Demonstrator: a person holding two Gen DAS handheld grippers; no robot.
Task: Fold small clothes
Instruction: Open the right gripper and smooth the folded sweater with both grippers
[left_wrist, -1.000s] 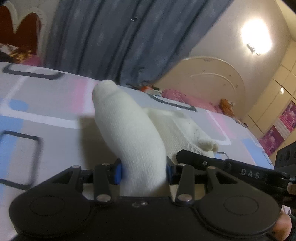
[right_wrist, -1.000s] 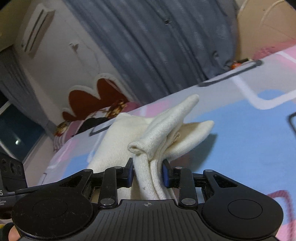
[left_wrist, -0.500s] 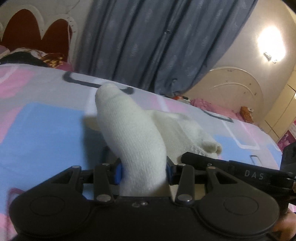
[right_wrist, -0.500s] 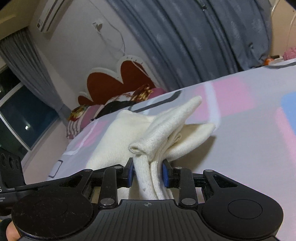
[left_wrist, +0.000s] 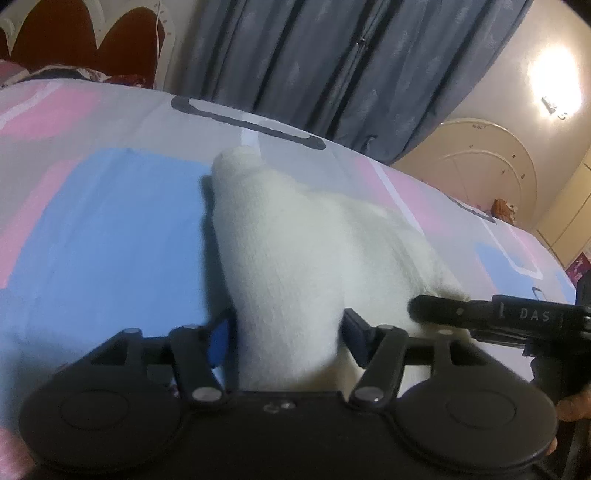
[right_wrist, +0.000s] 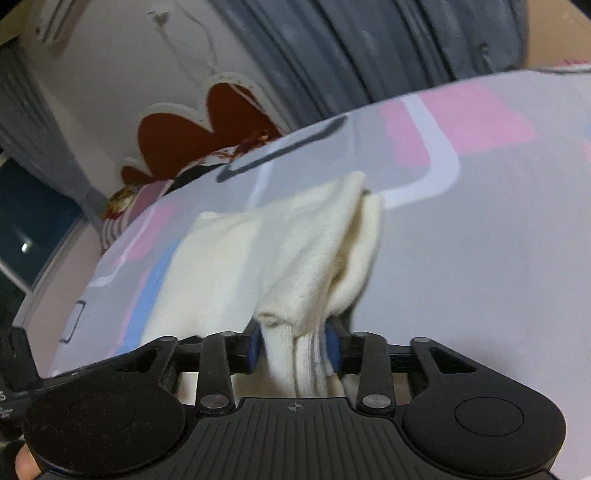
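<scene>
The garment (left_wrist: 295, 258) is a small cream-white knit piece, soft and fuzzy w/ a fine ribbed weave, lying on the bedsheet (left_wrist: 110, 229) toward the middle of the bed, well in from its far edge. In the left wrist view a rounded, tube-like fold of it rises between the fingers and tapers to a blunt tip pointing at the far edge; the rest spreads flat and low to the right. In the right wrist view (right_wrist: 295, 258) the same knit shows as a doubled-over flap w/ a rolled hem and several stacked layers at the near end, plus a flat rectangular panel to the left on the sheet.

The left gripper (left_wrist: 286, 332) has just been opening: its blue pads stand apart on either side of the fold, w/ a gap visible on the right side, so the cloth sits between them but isn't squeezed. The right gripper (right_wrist: 293, 345) has also just been opening; its blue pads sit close beside the bunched layers, and whether they press the cloth I can't tell for sure. Both bodies are matte black plastic w/ round discs and metal pivot pins. The right one's black arm, lettered DAS, pokes in at the right edge of the left view.

The sheet is smooth cotton-like fabric, grey w/ pink and blue blocks and dark rounded outlines. Behind the bed's far edge hang heavy grey-blue curtains (left_wrist: 351, 66). A scalloped dark-red headboard (right_wrist: 184, 133) w/ cream trim stands at the bed's end.
</scene>
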